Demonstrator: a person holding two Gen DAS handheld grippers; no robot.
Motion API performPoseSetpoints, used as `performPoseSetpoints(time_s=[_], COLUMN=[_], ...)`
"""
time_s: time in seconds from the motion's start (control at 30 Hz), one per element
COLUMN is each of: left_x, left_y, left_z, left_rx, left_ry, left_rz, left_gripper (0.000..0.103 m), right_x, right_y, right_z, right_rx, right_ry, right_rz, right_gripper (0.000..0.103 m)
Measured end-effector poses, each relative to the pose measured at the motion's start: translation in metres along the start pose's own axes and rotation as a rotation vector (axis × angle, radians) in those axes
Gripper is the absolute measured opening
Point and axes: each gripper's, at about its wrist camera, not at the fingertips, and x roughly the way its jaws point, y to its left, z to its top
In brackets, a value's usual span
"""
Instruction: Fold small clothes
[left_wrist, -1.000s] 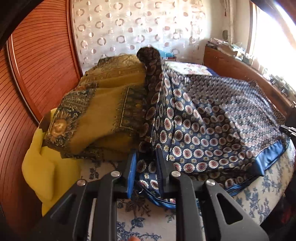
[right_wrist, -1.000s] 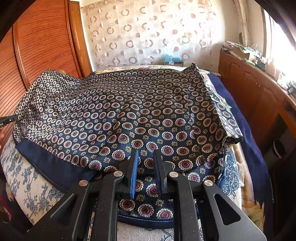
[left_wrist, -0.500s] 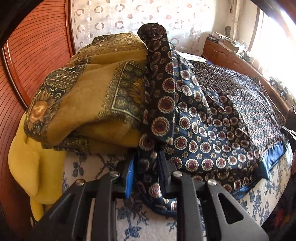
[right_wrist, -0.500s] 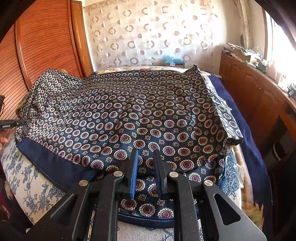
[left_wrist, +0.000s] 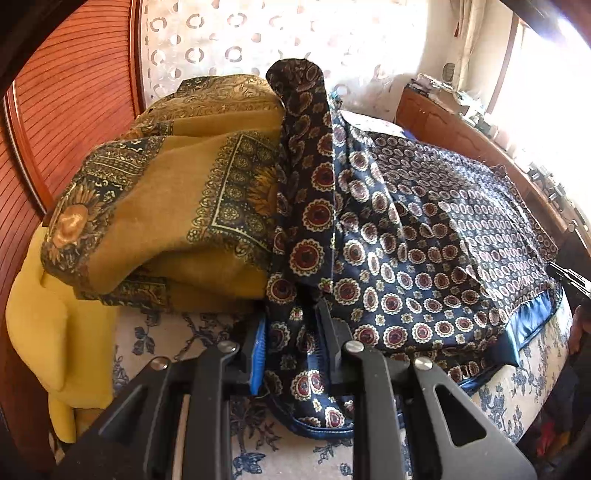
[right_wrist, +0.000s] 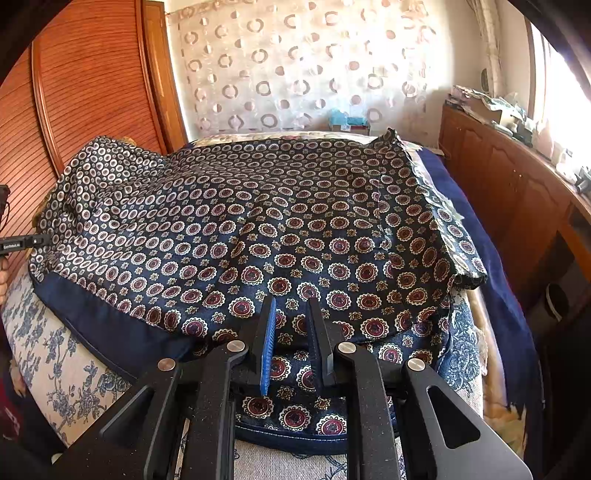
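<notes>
Bedroom with slatted wooden wardrobe doors (right_wrist: 92, 92) at left, a circle-patterned curtain (right_wrist: 314, 66) behind, a wooden cabinet (right_wrist: 509, 192) along the right. Floral-sheeted bed (right_wrist: 48, 354) as the carrying surface. Spread across most of it, from near edge to far edge, a navy scarf (right_wrist: 277, 221) with red-and-white medallions and a plain blue border. Piled at the bed's left edge, touching the scarf, a mustard shawl (left_wrist: 177, 206) with dark patterned borders, over a plain yellow cloth (left_wrist: 48, 332) hanging down the side. Bunched and drawn up at the near left corner, a fold of the scarf (left_wrist: 306, 206), clamped between the fingers of the left gripper (left_wrist: 290, 354). Pinched likewise at the near right corner, scarf layers between the narrowly set fingers of the right gripper (right_wrist: 291, 339), lying low on the bed's near edge.
</notes>
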Motion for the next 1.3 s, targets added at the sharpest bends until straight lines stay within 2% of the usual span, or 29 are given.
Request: performPoseSetpoints(time_s=[0.23,0.33,0.4,0.53,0.57,0.6,0.63,0.73,0.83,0.9,0.97,1.0,1.03,1.3], left_x=[-0.011,-0.009,-0.002,0.011,0.012,0.011,0.007,-0.016,-0.042,-0.056,-0.061,-0.062,-0.061,-0.046], left_y=[-0.014,-0.023,-0.026,-0.022,-0.02,-0.021,-0.024,-0.042,-0.056,-0.068,-0.08,-0.085,-0.092,-0.184], left_z=[-0.013,-0.01,-0.003,0.005,0.005,0.005,0.004,0.006,0.014,0.025,0.036,0.042,0.047,0.074], left_rx=[0.057,0.09,0.106,0.078,0.066,0.064,0.076,0.131,0.128,0.134,0.142,0.14,0.145,0.222], left_ry=[0.005,0.0,0.009,0.031,0.028,0.015,-0.002,-0.074,-0.143,-0.183,-0.199,-0.208,-0.21,-0.212], left_rz=[-0.03,-0.005,0.042,0.107,0.103,0.09,0.068,0.044,-0.002,-0.047,-0.1,-0.116,-0.138,-0.296], left_gripper=[0.015,0.016,0.016,0.016,0.015,0.014,0.001,0.0,0.0,0.0,0.0,0.0,0.0,0.0], right_x=[0.0,0.001,0.001,0.001,0.001,0.001,0.0,-0.001,-0.003,-0.005,-0.01,-0.013,-0.016,-0.043], right_y=[0.0,0.0,0.0,0.001,0.001,0.001,0.001,-0.001,-0.004,-0.007,-0.014,-0.018,-0.02,-0.037], right_z=[0.0,0.0,0.0,0.0,0.0,0.0,-0.001,-0.001,0.0,0.001,0.003,0.003,0.004,0.002], right_rx=[0.0,-0.002,-0.002,0.0,0.0,0.0,0.001,0.007,0.014,0.026,0.065,0.08,0.085,0.07], right_ry=[0.0,0.002,0.004,0.002,0.0,-0.001,-0.002,-0.005,-0.004,-0.013,-0.039,-0.049,-0.055,-0.08], right_rz=[-0.001,-0.002,-0.001,-0.001,-0.001,0.0,0.0,0.005,0.02,0.024,0.048,0.06,0.065,0.019], right_gripper=[0.014,0.014,0.014,0.014,0.014,0.014,0.014,0.014,0.014,0.023,0.062,0.067,0.069,0.07])
